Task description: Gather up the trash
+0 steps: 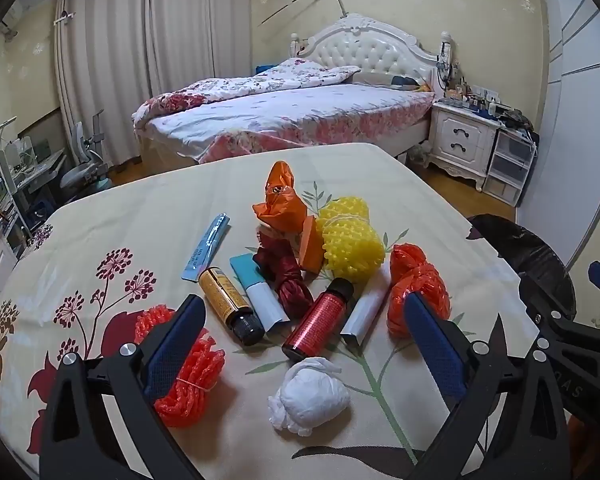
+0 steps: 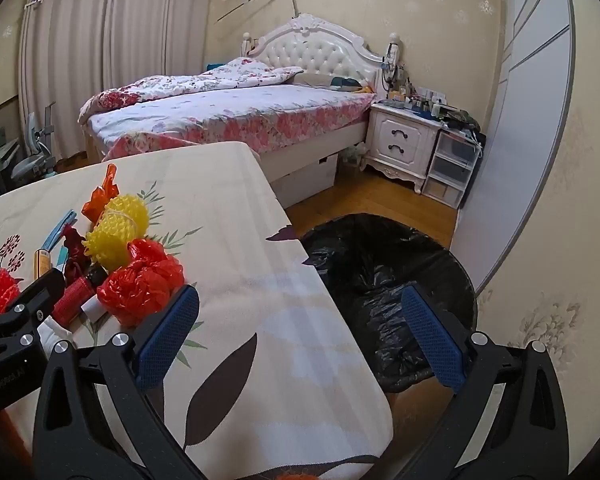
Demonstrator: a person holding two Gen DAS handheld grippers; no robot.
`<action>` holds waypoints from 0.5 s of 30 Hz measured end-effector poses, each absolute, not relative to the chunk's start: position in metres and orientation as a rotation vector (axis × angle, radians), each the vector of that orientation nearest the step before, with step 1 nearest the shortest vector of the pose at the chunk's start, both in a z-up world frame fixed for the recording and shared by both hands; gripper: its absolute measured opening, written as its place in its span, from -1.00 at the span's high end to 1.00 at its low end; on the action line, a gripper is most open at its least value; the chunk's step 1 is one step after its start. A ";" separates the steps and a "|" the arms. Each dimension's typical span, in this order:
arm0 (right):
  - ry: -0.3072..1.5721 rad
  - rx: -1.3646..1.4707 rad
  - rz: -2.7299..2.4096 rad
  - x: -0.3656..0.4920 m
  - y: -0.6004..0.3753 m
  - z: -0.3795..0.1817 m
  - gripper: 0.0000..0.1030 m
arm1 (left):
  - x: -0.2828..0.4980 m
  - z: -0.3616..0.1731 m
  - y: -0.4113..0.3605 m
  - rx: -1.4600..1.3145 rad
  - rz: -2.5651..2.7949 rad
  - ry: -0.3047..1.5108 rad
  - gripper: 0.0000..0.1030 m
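Here the left gripper [image 1: 304,332] hangs above the near edge of the table [image 1: 140,216], jaws spread wide with nothing between them. The trash lies in a loose heap around the table's middle. Nearest is a white crumpled wad [image 1: 310,398], with a red-orange net bundle [image 1: 188,372] toward the near left edge. Behind these lie a red bottle [image 1: 318,322], an amber bottle [image 1: 230,304] with a black cap, two white tubes, a dark red knotted bag [image 1: 286,276] and a second red-orange net bundle [image 1: 418,292]. Farther in sit a yellow spiky foam net [image 1: 350,238], a crumpled orange bag [image 1: 280,200] and a blue flat wrapper [image 1: 208,246]. The right gripper [image 2: 300,336] hovers over the table's right edge, jaws equally wide and empty. Beyond that edge, a bin lined with a black bag [image 2: 384,276] stands on the floor.
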State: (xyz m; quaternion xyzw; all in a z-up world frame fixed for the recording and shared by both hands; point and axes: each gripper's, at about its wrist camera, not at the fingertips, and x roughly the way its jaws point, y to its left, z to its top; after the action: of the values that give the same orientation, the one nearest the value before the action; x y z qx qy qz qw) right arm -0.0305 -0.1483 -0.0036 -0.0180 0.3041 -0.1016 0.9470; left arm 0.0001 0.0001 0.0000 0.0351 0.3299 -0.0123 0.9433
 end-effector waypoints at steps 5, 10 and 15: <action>0.617 -0.037 -0.208 -0.031 -0.148 -0.004 -0.92 | 0.002 0.000 0.006 0.021 -0.037 0.688 -0.88; 0.616 -0.031 -0.212 -0.036 -0.150 -0.005 -0.92 | 0.001 0.005 0.011 0.023 -0.042 0.688 -0.88; 0.615 -0.031 -0.219 -0.034 -0.154 -0.001 -0.92 | 0.000 0.002 0.005 0.029 -0.037 0.683 -0.88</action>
State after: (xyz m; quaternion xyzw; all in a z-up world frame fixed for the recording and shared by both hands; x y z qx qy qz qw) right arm -0.0344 -0.1540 -0.0007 -0.0151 0.3020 -0.1076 0.9471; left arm 0.0001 0.0055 0.0017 0.0144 0.3350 -0.0181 0.9419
